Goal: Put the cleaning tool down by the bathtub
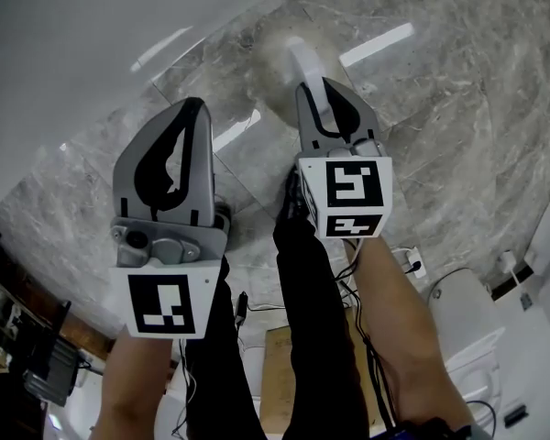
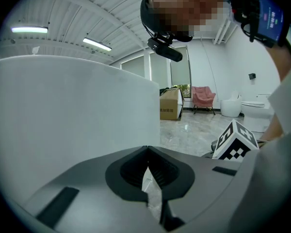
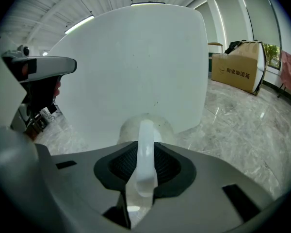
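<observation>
Cleaning tool point(image 3: 146, 159), a white handle with a round pale head at its far end, is clamped in our right gripper point(image 3: 145, 148); the dark pads press on the handle from both sides, so the jaws stand partly apart around it. In the head view the handle sticks out past the jaw tips, and the head hangs over the grey marble floor point(image 1: 440, 126), near the white wall of the bathtub point(image 1: 64, 53); we cannot tell whether the head touches the floor or the tub. Our left gripper point(image 2: 148, 150) has its jaws brought together, tips meeting, with nothing between them; it is beside the right one and apart from the tool, and the tub wall fills most of its view. Further off on the floor we see a cardboard box point(image 3: 237, 69); a white toilet point(image 1: 467, 328) stands at the lower right of the head view.
</observation>
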{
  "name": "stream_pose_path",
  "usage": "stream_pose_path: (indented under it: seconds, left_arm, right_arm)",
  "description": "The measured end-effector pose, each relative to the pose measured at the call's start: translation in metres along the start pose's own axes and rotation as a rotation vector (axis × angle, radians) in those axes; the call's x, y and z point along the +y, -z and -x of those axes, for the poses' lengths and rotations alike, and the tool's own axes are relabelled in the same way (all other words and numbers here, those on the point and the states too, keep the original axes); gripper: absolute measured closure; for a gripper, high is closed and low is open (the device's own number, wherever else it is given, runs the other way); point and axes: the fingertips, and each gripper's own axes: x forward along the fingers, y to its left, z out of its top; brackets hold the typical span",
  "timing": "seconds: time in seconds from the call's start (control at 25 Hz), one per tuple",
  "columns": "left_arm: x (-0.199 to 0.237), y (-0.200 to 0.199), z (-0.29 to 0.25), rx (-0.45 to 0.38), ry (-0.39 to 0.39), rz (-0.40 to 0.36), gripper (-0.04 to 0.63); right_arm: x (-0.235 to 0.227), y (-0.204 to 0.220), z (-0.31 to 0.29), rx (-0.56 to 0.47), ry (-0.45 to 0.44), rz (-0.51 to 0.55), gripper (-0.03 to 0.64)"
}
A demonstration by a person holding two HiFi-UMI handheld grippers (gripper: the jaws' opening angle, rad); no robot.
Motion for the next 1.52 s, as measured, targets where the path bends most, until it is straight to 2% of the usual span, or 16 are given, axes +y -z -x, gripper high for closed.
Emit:
stream_pose_path:
  seconds: [0.8, 1.52]
  left_arm:
    - [-0.016, 0.015, -0.009, 0.017, 0.016, -0.01, 0.578]
    - [-0.009, 0.03, -0.022, 0.026, 0.009, -0.007, 0.578]
  right_arm:
    - [-0.017, 0.024, -0.027, 0.036, 0.004, -0.002, 0.515]
    - [-0.019, 0.045, -0.06, 0.073, -0.003, 0.01, 0.514]
